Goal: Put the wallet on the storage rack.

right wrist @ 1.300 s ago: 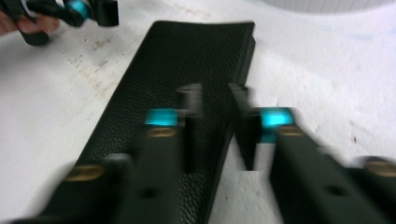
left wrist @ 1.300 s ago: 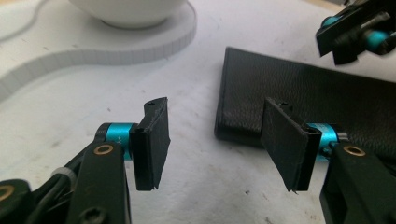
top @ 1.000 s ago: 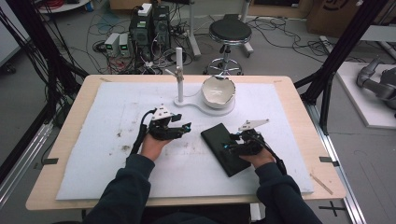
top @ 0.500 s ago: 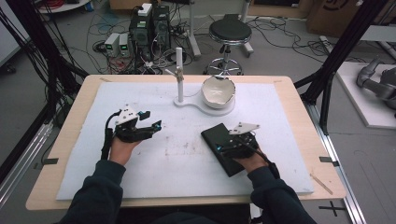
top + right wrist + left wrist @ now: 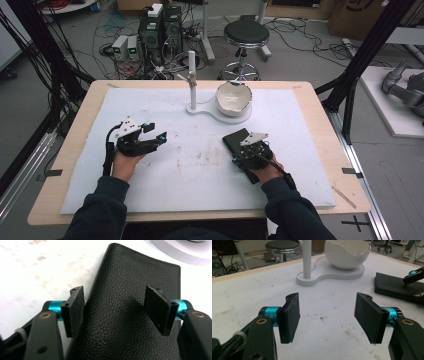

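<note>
No legible text — no labels anywhere.

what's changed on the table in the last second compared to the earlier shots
The left gripper moved away from the middle of the table toward the left side, and its jaws opened, with nothing between them. The right gripper stayed over the black leather case, its jaws just closing, one on each side of a raised fold. The case, the white stand and the eggshell-shaped bowl kept their places.

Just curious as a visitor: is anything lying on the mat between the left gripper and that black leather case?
Nothing: the high view shows only bare, stained white mat between the left gripper and the black leather case.
</note>
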Demonstrator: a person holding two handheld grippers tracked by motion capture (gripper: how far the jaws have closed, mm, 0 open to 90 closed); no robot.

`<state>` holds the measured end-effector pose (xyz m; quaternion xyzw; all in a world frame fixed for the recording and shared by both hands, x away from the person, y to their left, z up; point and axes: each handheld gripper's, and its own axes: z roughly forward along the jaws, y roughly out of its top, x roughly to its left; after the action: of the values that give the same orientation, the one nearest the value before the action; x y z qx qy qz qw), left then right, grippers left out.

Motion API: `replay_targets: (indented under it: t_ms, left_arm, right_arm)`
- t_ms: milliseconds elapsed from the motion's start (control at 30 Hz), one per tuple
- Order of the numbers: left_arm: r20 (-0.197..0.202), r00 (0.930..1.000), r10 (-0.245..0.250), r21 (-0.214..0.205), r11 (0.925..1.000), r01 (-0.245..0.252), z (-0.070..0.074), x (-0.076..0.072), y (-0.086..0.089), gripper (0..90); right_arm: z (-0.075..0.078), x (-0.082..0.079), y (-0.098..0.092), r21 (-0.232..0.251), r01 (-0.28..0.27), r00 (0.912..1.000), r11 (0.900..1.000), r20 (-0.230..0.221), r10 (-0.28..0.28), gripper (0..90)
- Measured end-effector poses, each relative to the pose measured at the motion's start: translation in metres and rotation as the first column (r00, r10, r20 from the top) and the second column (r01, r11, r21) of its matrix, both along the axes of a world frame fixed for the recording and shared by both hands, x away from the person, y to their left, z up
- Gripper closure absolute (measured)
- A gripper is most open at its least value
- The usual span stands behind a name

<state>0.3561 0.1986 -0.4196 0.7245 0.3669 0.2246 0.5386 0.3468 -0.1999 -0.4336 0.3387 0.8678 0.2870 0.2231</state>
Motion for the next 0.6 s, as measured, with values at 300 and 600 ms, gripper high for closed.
replay_targets:
  t_ms: [300, 600]
  left_arm:
    - [0.004, 1.0, 0.007, -0.01, 0.9999, -0.007, 0.001, 0.0, 0.002, 37.0]
    - [0.005, 1.0, 0.002, -0.022, 0.9997, -0.002, 0.001, -0.001, 0.002, 37.0]
  right_arm:
    - [-0.005, -0.007, -0.004, -0.094, 0.035, 0.9992, 0.9949, 0.022, -0.033, 25.6]
    - [0.001, -0.012, 0.001, -0.186, -0.009, 0.9953, 0.9826, 0.093, 0.027, 69.2]
